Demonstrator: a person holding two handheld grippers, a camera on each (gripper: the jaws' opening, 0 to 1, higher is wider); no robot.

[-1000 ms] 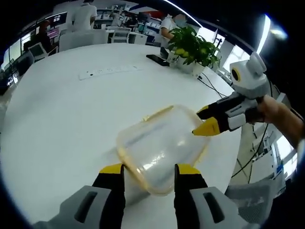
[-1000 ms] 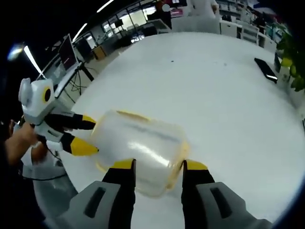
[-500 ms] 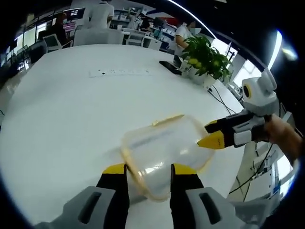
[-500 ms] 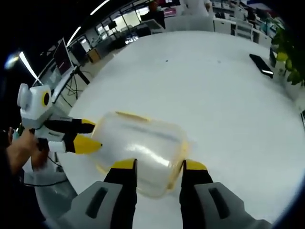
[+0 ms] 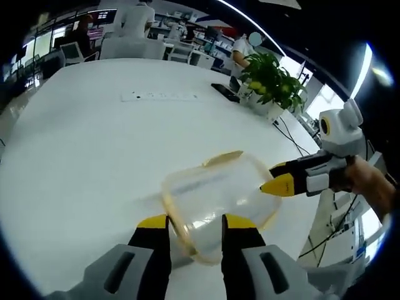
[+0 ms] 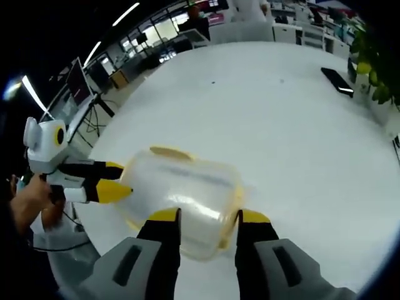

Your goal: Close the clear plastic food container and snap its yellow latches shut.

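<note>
I hold the box (image 5: pixel 215 200) with my left gripper (image 5: pixel 192 224) at 6 o'clock and my right gripper (image 6: pixel 203 219) at 3, jaws closed on its ends, so the yellow latch (image 5: pixel 222 157) at 12 can snap.

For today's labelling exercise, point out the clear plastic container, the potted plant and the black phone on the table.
clear plastic container (image 5: pixel 215 200), left gripper view, on its clear domed wall.
potted plant (image 5: pixel 270 80), left gripper view, on its leaves.
black phone (image 6: pixel 335 80), right gripper view, on its flat top.

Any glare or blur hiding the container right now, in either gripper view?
Left gripper view: the clear container is sharp, faint ceiling-light sheen on its wall, white table bright. Right gripper view: a glare streak across the container, edges slightly soft, fisheye bending the table edge.
</note>
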